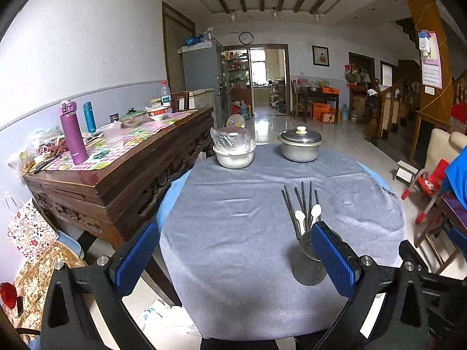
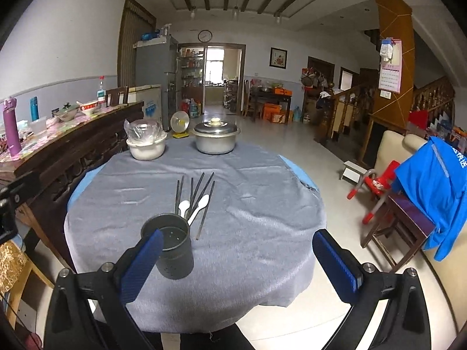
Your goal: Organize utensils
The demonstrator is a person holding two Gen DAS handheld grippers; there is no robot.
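Observation:
A dark metal utensil holder (image 2: pixel 172 248) stands upright and empty on the round table's grey cloth (image 2: pixel 262 204). Behind it lie several dark chopsticks (image 2: pixel 201 192) and two white spoons (image 2: pixel 201 205) flat on the cloth. In the left wrist view the holder (image 1: pixel 309 262) is partly hidden by my right finger pad (image 1: pixel 332 259), with the chopsticks (image 1: pixel 303 201) and spoons (image 1: pixel 315 211) beyond. My left gripper (image 1: pixel 233 258) is open and empty above the table's near edge. My right gripper (image 2: pixel 238 262) is open and empty, its left finger in front of the holder.
A lidded metal pot (image 2: pixel 216 138) and a white bowl with a plastic-wrapped bowl on it (image 2: pixel 146 143) stand at the table's far side. A cluttered wooden sideboard (image 1: pixel 116 169) is to the left. Chairs (image 2: pixel 408 204) with a blue jacket stand to the right.

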